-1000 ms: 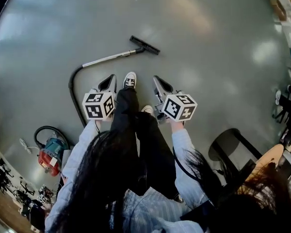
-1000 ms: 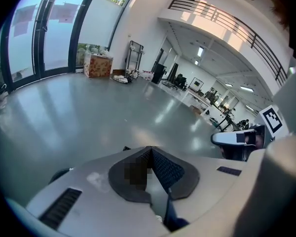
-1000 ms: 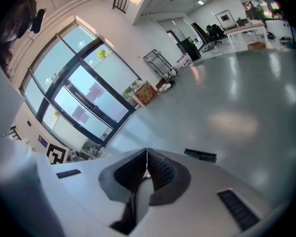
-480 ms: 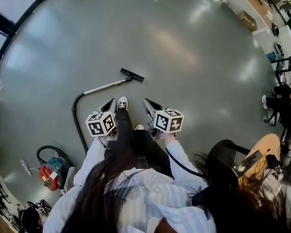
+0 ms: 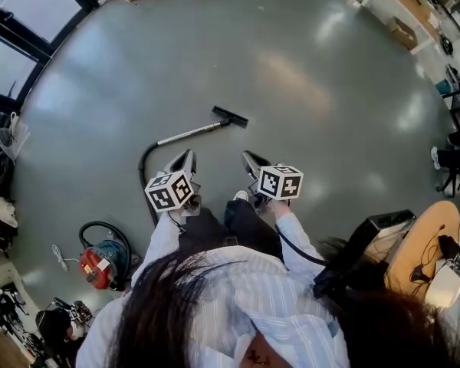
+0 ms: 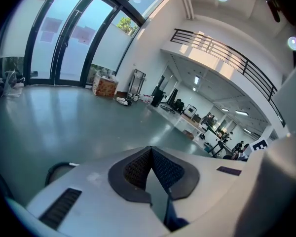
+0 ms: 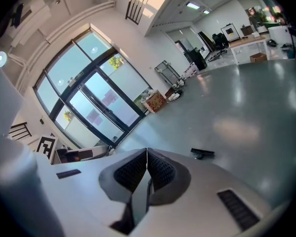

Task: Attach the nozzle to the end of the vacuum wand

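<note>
Pressing ribbed jaws together, left gripper (image 5: 186,158) and right gripper (image 5: 250,159) hang near the chrome wand (image 5: 188,134).

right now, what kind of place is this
Probably a large open lab or workshop hall: a wide polished grey floor, tall glass doors, and a railed mezzanine overhead.

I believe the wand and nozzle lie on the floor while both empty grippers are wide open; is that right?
Not quite: the left gripper and right gripper are empty but shut, as each gripper view shows. The wand and nozzle do lie on the floor.
</note>
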{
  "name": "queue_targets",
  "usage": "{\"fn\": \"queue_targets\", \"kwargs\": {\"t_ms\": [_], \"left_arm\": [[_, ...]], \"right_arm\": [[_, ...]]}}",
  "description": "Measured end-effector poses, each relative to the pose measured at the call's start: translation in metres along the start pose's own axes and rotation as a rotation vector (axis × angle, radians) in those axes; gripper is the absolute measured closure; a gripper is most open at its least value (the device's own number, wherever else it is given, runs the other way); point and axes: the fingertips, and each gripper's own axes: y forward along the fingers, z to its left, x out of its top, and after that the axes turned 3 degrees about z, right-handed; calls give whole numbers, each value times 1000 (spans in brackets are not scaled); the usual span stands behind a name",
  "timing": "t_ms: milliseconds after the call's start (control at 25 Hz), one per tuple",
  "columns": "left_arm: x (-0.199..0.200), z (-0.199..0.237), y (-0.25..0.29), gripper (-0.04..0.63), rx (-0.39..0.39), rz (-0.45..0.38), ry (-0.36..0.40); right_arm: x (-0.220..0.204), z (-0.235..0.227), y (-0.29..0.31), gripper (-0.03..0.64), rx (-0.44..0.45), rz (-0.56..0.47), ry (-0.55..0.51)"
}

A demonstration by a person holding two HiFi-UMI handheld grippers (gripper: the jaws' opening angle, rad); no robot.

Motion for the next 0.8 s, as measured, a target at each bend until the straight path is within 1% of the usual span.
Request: {"fn": "queue_targets", "kwargs": {"t_ms": [160, 400, 560, 720, 800], "left_arm": [[-6, 10, -23, 591, -13, -2, 3], [-21, 31, -72, 591, -40, 6, 44], [-36, 67, -117, 589, -41, 7, 62], [-59, 112, -162, 591, -49, 11, 31], [-67, 127, -181, 591, -64, 10, 34]], "right_arm": [[-9, 23, 8, 607, 7, 1, -19], [-29, 70, 24, 607, 2, -16, -42], [-64, 115, 39, 607, 11, -11, -56], [-112, 152, 51, 607, -4, -9, -48], [-132, 169, 51, 607, -13, -21, -44]]}}
